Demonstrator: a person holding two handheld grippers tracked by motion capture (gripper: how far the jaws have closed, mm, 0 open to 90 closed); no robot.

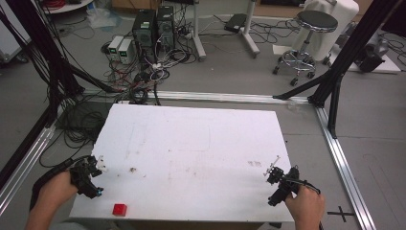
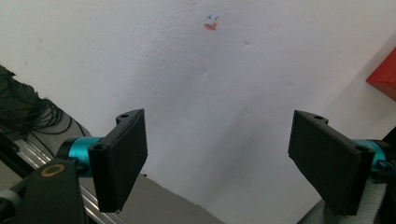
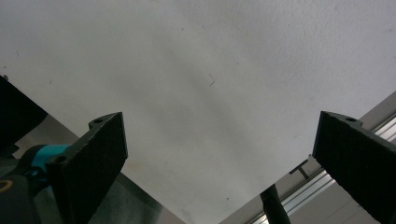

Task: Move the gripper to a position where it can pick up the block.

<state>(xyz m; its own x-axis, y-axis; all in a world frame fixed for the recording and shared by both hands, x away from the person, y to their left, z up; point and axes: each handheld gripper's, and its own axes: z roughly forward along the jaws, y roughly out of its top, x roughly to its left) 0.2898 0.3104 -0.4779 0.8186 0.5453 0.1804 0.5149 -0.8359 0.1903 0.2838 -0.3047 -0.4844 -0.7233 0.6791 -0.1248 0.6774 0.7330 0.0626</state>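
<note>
A person stands at the near edge of a white surface point(image 1: 191, 143), a two-jaw gripper in each hand and nothing yet picked up. At the near left corner the left gripper point(image 1: 88, 177) hangs just over the edge of the board; seen in the left gripper view, its jaws stand wide apart with only bare white between them. A small red block point(image 1: 119, 209), the one loose object on the board, lies flat close to the near edge, just to the right of that gripper and nearer to the person; in the left gripper view it point(image 2: 384, 77) cuts in at the right border, outside the gap of the jaws. Farther right, a few faint marks dot the middle of the board. At the near right corner the right gripper point(image 1: 282, 184) is held low over the surface, its jaws likewise spread wide and empty, well apart from the block.

By the look of it, the work is at its opening step, the approach to the block. The next move would seem to fall to the left gripper: swing right and toward the near edge, bring the open jaws down on either side of the block, then close.
</note>
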